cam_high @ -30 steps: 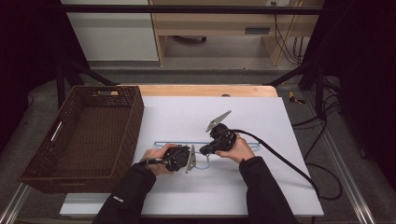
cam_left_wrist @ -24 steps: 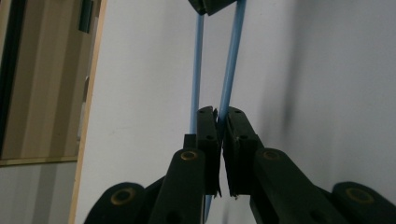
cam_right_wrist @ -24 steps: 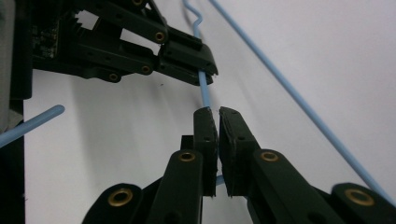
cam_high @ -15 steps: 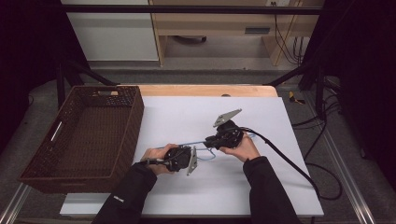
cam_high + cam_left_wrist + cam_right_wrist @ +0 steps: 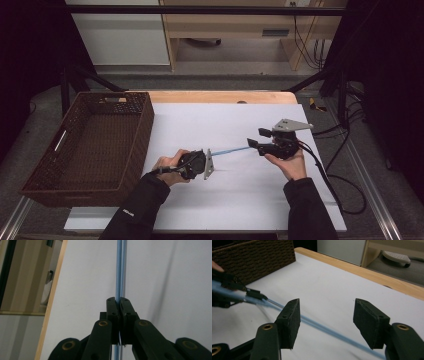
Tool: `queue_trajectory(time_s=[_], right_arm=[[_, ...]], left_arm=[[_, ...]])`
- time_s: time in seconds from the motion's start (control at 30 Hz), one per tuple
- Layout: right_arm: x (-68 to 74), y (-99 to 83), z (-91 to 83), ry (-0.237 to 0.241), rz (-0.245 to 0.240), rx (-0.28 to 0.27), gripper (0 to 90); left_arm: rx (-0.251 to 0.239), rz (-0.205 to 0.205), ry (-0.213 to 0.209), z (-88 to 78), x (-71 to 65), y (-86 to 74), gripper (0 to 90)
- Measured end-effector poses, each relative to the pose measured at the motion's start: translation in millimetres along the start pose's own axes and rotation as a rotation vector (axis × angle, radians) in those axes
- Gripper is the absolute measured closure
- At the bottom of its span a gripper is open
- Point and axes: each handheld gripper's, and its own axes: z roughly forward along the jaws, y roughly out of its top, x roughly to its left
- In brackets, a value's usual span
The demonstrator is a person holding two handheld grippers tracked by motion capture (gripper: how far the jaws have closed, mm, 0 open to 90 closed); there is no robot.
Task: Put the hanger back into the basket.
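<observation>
— Stretching taut across the middle of the white table (image 5: 240, 200), the blue cord (image 5: 230, 149) runs between your two grippers. What changed?

— Your right gripper (image 5: 256, 139), right of centre, has just been opening; its spread jaws flank the cord untouched. It has slid outward since a second ago, pulling the cord straight.

— And my left gripper (image 5: 210, 164)?

— Pressed together, pinching the cord, forearm low at bottom centre.

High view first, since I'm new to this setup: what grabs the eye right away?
A thin blue cable stretched taut above the white table, running from the left gripper, shut on it at centre, to the right gripper. That gripper's jaws have just been opening, the cable passing between them unpressed. A dark wicker basket sits at the left edge.
</observation>
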Motion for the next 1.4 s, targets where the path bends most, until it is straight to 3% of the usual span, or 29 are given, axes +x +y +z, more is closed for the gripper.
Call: queue_trajectory(time_s=[0.07, 0.23, 0.4, 0.6, 0.83, 1.07, 1.13, 1.4], right_arm=[[-2.3, -7.4, -11.1, -0.013, 0.007, 0.002, 38.1], [-1.3, -25.7, -30.9, -0.022, 0.019, 0.015, 34.0], [3.6, -41.5, -41.2, -0.049, 0.029, 0.021, 22.6], [6.9, -57.7, -53.3, -0.061, 0.045, -0.009, 17.7], [8.1, -76.9, -63.2, -0.071, 0.075, 0.01, 15.5], [13.8, -80.5, -66.3, -0.062, 0.083, 0.0, 12.8], [14.7, -81.1, -66.6, -0.061, 0.079, -0.002, 12.8], [17.6, -83.3, -67.8, -0.069, 0.076, -0.007, 9.8]], left_arm=[[0.015, -0.012, 0.0, -2.4, 3.2, 1.8, 87.6], [0.003, -0.113, -0.018, -11.3, 12.3, 6.1, 87.6], [0.003, -0.199, -0.044, -24.8, 19.1, 9.8, 87.6], [-0.011, -0.294, -0.08, -46.9, 24.8, 12.1, 87.6], [-0.017, -0.339, -0.077, -69.6, 29.8, 19.1, 87.5], [-0.009, -0.384, -0.124, -86.9, 42.2, 24.4, 87.5], [-0.001, -0.394, -0.118, -91.0, 46.0, 24.8, 87.5], [-0.026, -0.478, -0.152, -106.8, 64.2, 20.2, 87.6]])
